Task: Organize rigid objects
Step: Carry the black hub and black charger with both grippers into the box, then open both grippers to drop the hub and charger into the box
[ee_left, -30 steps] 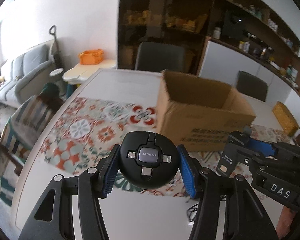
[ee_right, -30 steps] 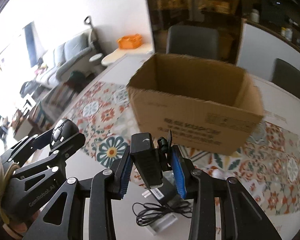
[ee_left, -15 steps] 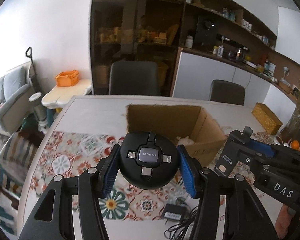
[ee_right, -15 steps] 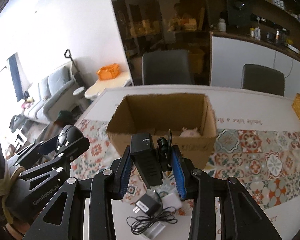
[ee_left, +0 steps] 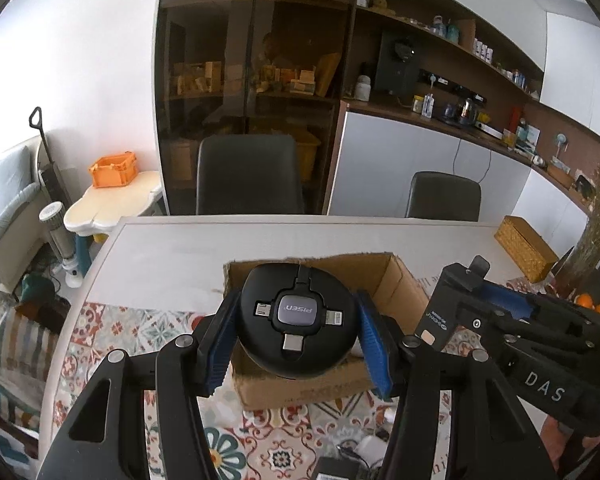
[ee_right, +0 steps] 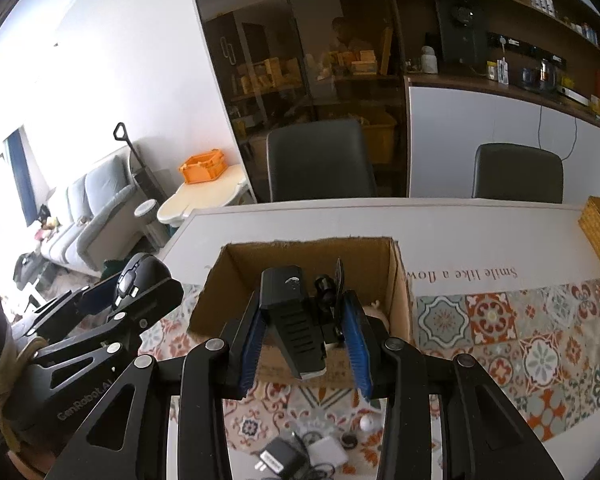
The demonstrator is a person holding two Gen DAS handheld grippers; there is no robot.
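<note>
Both jaws grip: left round cable hub (ee_left: 299, 320) face-on, right black adapter (ee_right: 296, 316) lengthwise w/ fingers.

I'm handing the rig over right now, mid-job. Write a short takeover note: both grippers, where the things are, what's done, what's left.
Left gripper: shut on the round black cable hub, held in front of the cardboard box.
Right gripper: shut on a black boxy device, held at the box's open top.
Done: both items are lifted off the table; something pale already lies inside the box.
Left: neither held item is released yet; likely both go into the box. A black charger with its cable, a white adapter and a few small bits remain on the patterned mat near the box.
</note>
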